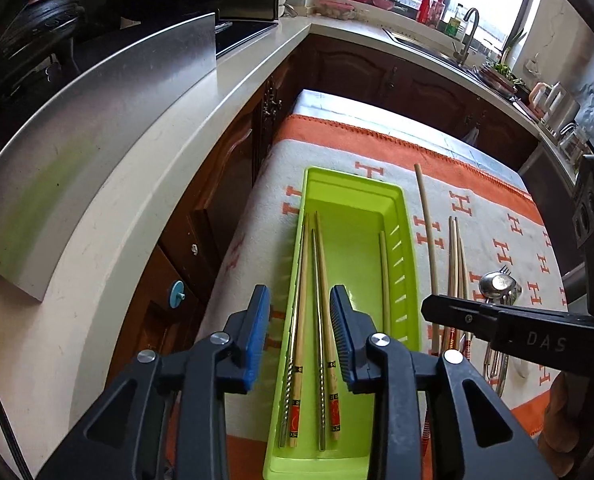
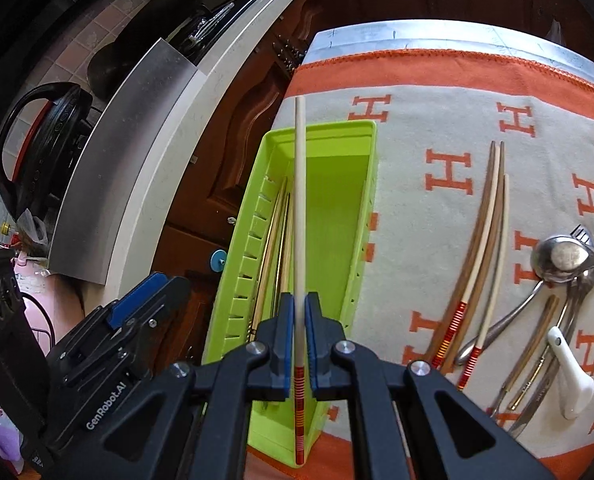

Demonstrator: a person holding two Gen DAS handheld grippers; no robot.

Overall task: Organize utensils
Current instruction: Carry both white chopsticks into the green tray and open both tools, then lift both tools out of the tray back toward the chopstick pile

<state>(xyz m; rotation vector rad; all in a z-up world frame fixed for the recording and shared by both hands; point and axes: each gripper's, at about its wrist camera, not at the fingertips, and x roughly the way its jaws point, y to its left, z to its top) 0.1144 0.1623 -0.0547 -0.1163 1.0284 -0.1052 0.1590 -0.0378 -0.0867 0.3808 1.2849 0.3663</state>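
Note:
A lime green tray (image 1: 353, 184) lies lengthwise on the orange-and-white cloth. Several bamboo and metal chopsticks (image 1: 321, 280) rest along its left side, and one more lies by its right wall. My left gripper (image 1: 301, 296) hovers open above them, its blue pads touching nothing. My right gripper (image 2: 300, 298) is shut on a long pale chopstick (image 2: 300, 200) with a red-banded end, held over the tray (image 2: 321, 128). In the left wrist view, that chopstick (image 1: 427, 240) hangs just right of the tray.
Loose long chopsticks (image 2: 485, 240), metal spoons (image 2: 561, 256), a fork and a white ceramic spoon (image 2: 573, 380) lie on the cloth (image 2: 437, 100) right of the tray. A white counter (image 1: 169, 152) with a steel sheet (image 1: 97, 128) and brown cabinets border the left.

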